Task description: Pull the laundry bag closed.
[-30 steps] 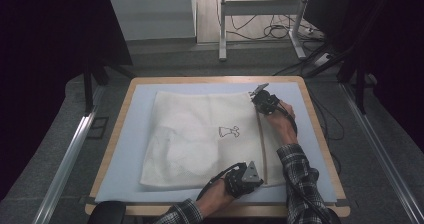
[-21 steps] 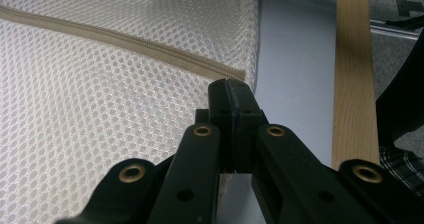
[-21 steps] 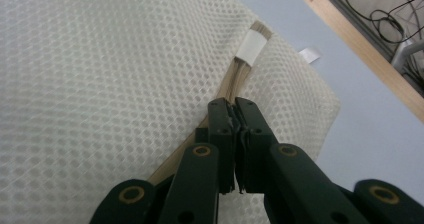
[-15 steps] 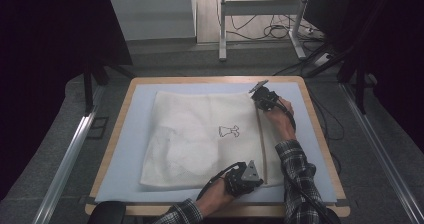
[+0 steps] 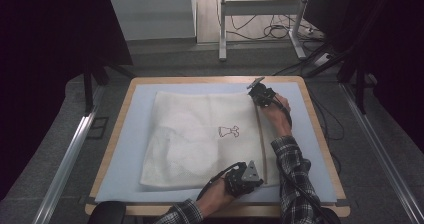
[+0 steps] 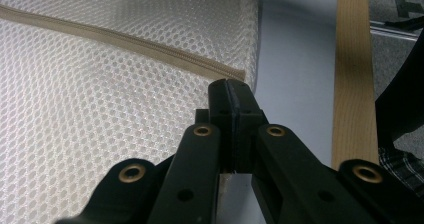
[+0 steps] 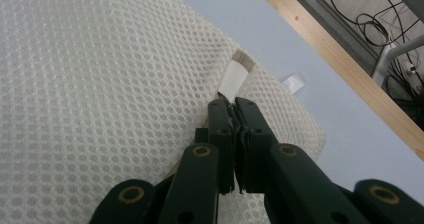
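A white mesh bag [image 5: 200, 134] with a small dress print [image 5: 228, 131] lies flat on the mat. A beige zipper [image 5: 261, 144] runs along its right side. My right gripper [image 5: 257, 95] is at the zipper's far end. In the right gripper view it [image 7: 234, 106] is shut at the zipper's slider, just short of a white tab [image 7: 232, 79]. My left gripper [image 5: 250, 176] rests at the bag's near right corner. In the left gripper view it [image 6: 231, 91] is shut on the mesh where the zipper [image 6: 125, 41] ends.
The bag lies on a light blue mat [image 5: 135, 149] on a wood-edged table [image 5: 320, 134]. A small white label [image 7: 294, 82] sticks out by the bag's far corner. Desk legs and cables [image 5: 280, 31] stand on the floor beyond the table.
My right gripper has crept a little farther along the zipper toward the bag's far end. The left gripper has stayed at the near corner.
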Tool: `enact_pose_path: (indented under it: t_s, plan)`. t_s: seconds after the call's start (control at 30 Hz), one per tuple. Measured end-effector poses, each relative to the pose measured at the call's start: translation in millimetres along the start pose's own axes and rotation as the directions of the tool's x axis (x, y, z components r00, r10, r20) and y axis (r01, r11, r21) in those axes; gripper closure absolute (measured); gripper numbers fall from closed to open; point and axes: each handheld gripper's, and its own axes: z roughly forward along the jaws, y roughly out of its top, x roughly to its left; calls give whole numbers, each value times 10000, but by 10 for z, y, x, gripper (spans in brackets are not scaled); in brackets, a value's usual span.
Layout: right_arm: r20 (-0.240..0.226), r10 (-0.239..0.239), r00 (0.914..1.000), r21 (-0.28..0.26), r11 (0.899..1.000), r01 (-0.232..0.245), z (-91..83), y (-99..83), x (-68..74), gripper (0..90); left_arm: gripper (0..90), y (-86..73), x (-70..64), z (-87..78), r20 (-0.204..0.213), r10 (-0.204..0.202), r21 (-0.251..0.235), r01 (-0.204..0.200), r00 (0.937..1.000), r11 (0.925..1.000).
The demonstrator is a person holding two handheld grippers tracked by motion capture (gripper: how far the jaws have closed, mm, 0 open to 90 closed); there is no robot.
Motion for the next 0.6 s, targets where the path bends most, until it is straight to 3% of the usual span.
enact_pose_path:
  t_s: [0.43,0.6]
  plan:
    - [187,263,9995,-148,9996,-260,5,5,46,854,898,6,-14,-5,-113,100,27,-100,9999,9999]
    - [215,400,9990,-207,9990,-395,-29,7,48,818,895,16,-1,-17,-53,-81,6,81,10000,10000]
